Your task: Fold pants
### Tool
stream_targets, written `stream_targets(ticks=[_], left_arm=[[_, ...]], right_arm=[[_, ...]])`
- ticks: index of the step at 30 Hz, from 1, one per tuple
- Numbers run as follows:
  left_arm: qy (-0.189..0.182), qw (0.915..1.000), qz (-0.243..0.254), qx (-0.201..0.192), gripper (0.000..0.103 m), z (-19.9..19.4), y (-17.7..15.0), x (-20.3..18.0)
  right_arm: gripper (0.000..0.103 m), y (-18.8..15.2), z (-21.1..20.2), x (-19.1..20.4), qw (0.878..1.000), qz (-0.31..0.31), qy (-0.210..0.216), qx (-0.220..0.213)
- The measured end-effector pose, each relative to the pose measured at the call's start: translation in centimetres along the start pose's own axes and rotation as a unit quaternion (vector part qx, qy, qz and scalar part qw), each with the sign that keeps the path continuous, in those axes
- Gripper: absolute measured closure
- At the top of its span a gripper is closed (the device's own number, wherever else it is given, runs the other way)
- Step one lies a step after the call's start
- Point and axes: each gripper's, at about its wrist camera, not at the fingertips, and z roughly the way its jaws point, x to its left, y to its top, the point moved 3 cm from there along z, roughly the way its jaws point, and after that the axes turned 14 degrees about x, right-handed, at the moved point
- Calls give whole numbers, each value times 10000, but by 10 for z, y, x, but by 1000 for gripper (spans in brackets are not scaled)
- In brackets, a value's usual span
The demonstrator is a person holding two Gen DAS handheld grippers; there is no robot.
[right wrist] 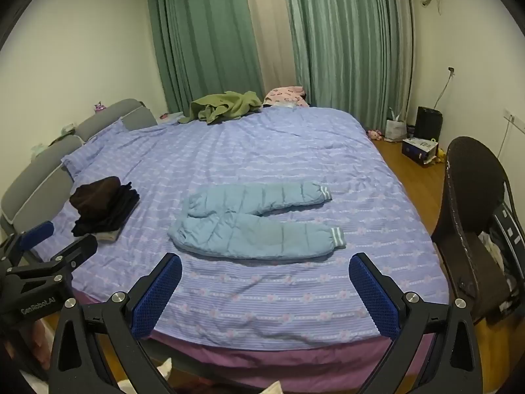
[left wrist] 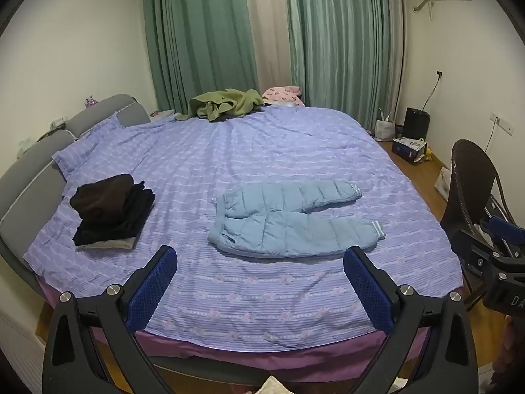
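Light blue padded pants (left wrist: pixel 288 220) lie flat on the purple bed (left wrist: pixel 262 295), waist to the left, both legs spread apart and pointing right with striped cuffs. They also show in the right wrist view (right wrist: pixel 249 226). My left gripper (left wrist: pixel 261 256) is open and empty, above the bed's near edge, short of the pants. My right gripper (right wrist: pixel 265 262) is open and empty, also just short of the pants. The right gripper shows at the left wrist view's right edge (left wrist: pixel 492 246); the left gripper shows at the right wrist view's left edge (right wrist: pixel 49 252).
A stack of folded dark clothes (left wrist: pixel 111 213) sits on the bed's left side by the grey headboard (left wrist: pixel 29 177). A green garment (left wrist: pixel 226 105) and pink one (left wrist: pixel 282 93) lie at the far edge. A dark wicker chair (right wrist: pixel 472 216) stands right of the bed.
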Motion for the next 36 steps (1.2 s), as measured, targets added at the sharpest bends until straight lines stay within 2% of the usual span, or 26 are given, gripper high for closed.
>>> stream_targets(ticks=[9, 14, 18, 36], left_arm=[[65, 9999, -13, -111, 0, -5, 1, 0], [34, 9999, -13, -125, 0, -1, -1, -14], [-40, 9999, -54, -101, 0, -4, 7, 0], [-49, 9998, -76, -149, 0, -6, 13, 1]], right_arm=[[0, -1, 3, -2, 10000, 2, 29, 0], [0, -2, 2, -3, 10000, -7, 22, -7], [0, -1, 1, -3, 10000, -17, 1, -21], [0, 0, 1, -2, 10000, -42, -18, -43]])
